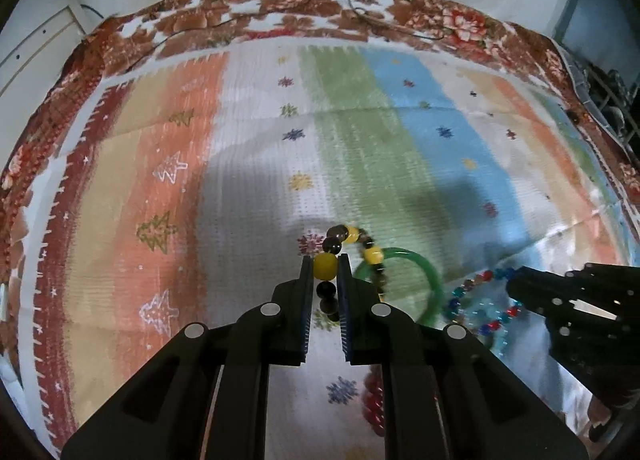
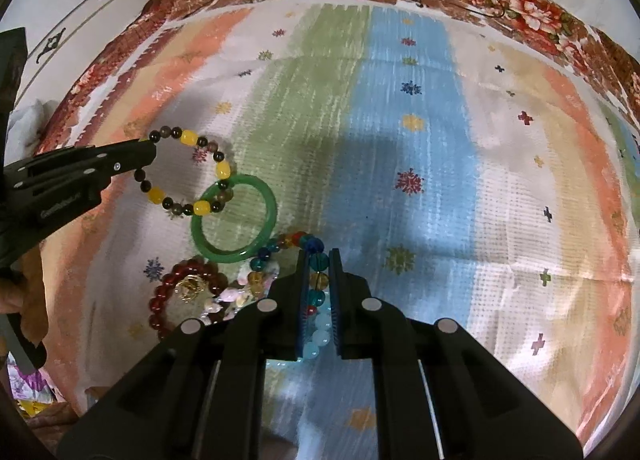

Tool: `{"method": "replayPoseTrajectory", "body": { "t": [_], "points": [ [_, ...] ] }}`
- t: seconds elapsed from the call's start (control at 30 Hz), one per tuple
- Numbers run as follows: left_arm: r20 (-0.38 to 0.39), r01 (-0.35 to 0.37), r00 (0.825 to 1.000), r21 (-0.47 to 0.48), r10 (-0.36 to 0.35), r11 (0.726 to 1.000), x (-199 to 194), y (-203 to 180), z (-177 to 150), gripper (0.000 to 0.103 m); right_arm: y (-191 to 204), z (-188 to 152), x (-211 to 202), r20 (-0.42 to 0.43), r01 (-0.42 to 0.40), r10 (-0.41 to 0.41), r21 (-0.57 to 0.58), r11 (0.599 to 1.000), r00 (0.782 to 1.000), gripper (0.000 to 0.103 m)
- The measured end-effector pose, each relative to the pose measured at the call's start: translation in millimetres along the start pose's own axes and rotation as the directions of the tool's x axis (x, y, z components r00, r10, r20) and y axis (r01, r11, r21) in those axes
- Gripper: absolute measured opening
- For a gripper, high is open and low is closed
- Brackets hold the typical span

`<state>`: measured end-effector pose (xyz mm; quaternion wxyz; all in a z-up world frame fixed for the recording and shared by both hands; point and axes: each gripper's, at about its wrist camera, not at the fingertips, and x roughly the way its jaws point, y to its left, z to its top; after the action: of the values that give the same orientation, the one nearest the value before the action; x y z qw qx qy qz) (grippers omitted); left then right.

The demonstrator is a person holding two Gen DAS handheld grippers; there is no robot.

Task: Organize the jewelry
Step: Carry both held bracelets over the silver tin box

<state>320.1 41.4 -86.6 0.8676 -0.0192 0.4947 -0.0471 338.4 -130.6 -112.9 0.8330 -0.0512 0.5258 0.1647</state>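
Observation:
My left gripper (image 1: 325,265) is shut on a bracelet of yellow and dark beads (image 1: 374,255); one yellow bead sits between the fingertips. In the right wrist view that bracelet (image 2: 188,138) hangs as a loop from the left gripper (image 2: 149,154) and overlaps a green bangle (image 2: 234,256). The bangle (image 1: 434,280) lies on the striped cloth. My right gripper (image 2: 319,260) is shut on a multicoloured glass bead bracelet (image 2: 318,302), also seen in the left wrist view (image 1: 476,280) beside the right gripper (image 1: 516,284).
A dark red bead bracelet (image 2: 164,296) with a gold piece (image 2: 190,286) and a pale pink shell bracelet (image 2: 236,294) lie left of the right gripper. The striped cloth (image 2: 420,188) covers a floral blanket (image 1: 280,0). Thin black cables (image 1: 352,0) run at the far edge.

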Motion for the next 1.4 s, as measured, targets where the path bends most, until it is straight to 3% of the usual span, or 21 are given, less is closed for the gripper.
{"method": "replayPoseTrajectory", "body": {
  "t": [0.37, 1.4],
  "points": [
    [0.067, 0.006, 0.998, 0.016, -0.007, 1.0, -44.4, -13.9, 0.6, 0.011, 24.0, 5.3, -41.2, 0.089, 0.007, -0.003, -0.044, 0.999, 0.996, 0.011],
    [0.144, 0.028, 0.989, 0.018, -0.03, 0.999, -122.6, -38.9, -56.8, 0.011, 41.2, -45.9, -109.1, 0.146, -0.004, 0.007, -0.019, 1.0, 0.989, 0.011]
  ]
}}
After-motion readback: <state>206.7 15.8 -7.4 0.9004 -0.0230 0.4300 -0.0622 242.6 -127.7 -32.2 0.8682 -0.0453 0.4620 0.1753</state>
